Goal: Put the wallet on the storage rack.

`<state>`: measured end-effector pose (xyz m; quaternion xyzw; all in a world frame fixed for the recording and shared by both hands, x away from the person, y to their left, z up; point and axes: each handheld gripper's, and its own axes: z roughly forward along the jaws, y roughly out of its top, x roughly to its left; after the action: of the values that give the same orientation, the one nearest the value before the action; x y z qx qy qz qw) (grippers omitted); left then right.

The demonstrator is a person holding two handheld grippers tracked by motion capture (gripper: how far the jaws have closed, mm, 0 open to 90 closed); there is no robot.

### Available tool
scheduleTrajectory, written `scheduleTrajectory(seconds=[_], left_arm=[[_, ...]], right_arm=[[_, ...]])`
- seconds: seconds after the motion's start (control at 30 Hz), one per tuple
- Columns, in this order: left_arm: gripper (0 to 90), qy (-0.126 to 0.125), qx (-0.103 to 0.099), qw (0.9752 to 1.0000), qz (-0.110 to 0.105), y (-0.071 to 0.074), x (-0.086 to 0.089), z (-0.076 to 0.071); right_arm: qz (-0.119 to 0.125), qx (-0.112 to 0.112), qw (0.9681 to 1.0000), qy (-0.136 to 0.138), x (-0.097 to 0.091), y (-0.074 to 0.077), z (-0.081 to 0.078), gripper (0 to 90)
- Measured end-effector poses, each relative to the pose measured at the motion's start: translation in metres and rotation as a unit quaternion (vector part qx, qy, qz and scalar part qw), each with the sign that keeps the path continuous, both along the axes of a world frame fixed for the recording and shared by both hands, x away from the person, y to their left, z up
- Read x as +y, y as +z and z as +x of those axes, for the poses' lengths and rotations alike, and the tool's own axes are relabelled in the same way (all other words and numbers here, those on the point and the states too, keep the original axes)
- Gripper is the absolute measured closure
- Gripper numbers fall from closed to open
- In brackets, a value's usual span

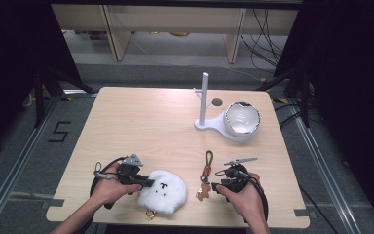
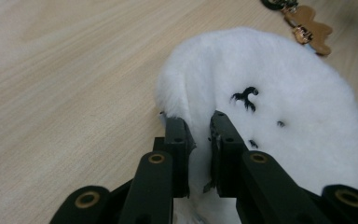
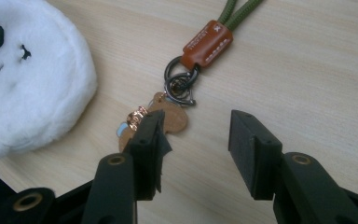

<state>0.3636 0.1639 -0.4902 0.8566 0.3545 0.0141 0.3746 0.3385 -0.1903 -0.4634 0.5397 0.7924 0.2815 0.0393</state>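
**Left tongs pinch plush, right tongs wide over keychain**

Left gripper [image 2: 198, 126] is clamped on the edge of the white plush toy [image 1: 162, 191], fur bunched btwn the jaws in the left gripper view. Plush lies flat on the wooden table [image 1: 141, 126], near the front edge, face up w/ small black stitched marks. Right gripper [image 3: 198, 140] has jaws apart, nothing pinched; one jaw sits over the brown bear charm [image 3: 170, 119] of the keychain [image 1: 206, 174]. Keychain lies just right of the plush, green cord pointing away. White stand [image 1: 204, 100] w/ bowl [image 1: 242, 118] sits far back right.
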Motion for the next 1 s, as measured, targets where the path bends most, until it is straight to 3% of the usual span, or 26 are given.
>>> scheduleTrajectory(seconds=[0.2,0.27,0.3,0.4,0.47,0.5,0.6,0.63,0.73,0.97,1.0], left_arm=[[79.7,0.009,-0.02,0.9993,-0.03,0.008,0.006,-0.008],[80.0,0.019,-0.036,0.9981,-0.047,0.015,0.011,-0.01],[80.0,0.025,-0.043,0.9974,-0.053,0.017,0.012,-0.01],[80.0,0.037,-0.061,0.9951,-0.069,0.023,0.013,-0.009],[80.0,0.043,-0.071,0.9937,-0.076,0.027,0.012,-0.008],[80.0,0.041,-0.076,0.9932,-0.078,0.029,0.012,-0.007],[80.0,0.05,-0.096,0.9901,-0.09,0.032,0.009,-0.005],[80.0,0.052,-0.099,0.9893,-0.093,0.034,0.008,-0.004],[80.0,0.053,-0.114,0.9871,-0.099,0.04,0.004,-0.003],[80.0,0.049,-0.136,0.9832,-0.112,0.046,-0.004,0.0],[80.0,0.05,-0.138,0.9829,-0.111,0.047,-0.005,0.0]], right_arm=[[0.015,-0.004,0.9999,-0.007,0.004,0.002,-0.001,56.7],[0.031,-0.004,0.9995,0.002,0.006,0.005,-0.001,56.8],[0.04,-0.002,0.9992,-0.01,0.008,0.007,-0.001,56.8],[0.057,-0.011,0.9983,-0.008,0.009,0.012,-0.002,57.8],[0.076,-0.021,0.9968,-0.014,0.011,0.015,-0.003,57.8],[0.088,-0.04,0.9953,0.006,0.01,0.014,-0.001,57.8],[0.101,-0.045,0.9939,0.005,0.013,0.019,-0.001,57.7],[0.108,-0.056,0.9924,0.013,0.014,0.02,0.0,57.7],[0.131,-0.063,0.9892,0.016,0.019,0.023,0.002,56.7],[0.152,-0.082,0.9844,0.033,0.029,0.026,0.01,53.8],[0.161,-0.072,0.984,0.025,0.032,0.027,0.01,52.9]])
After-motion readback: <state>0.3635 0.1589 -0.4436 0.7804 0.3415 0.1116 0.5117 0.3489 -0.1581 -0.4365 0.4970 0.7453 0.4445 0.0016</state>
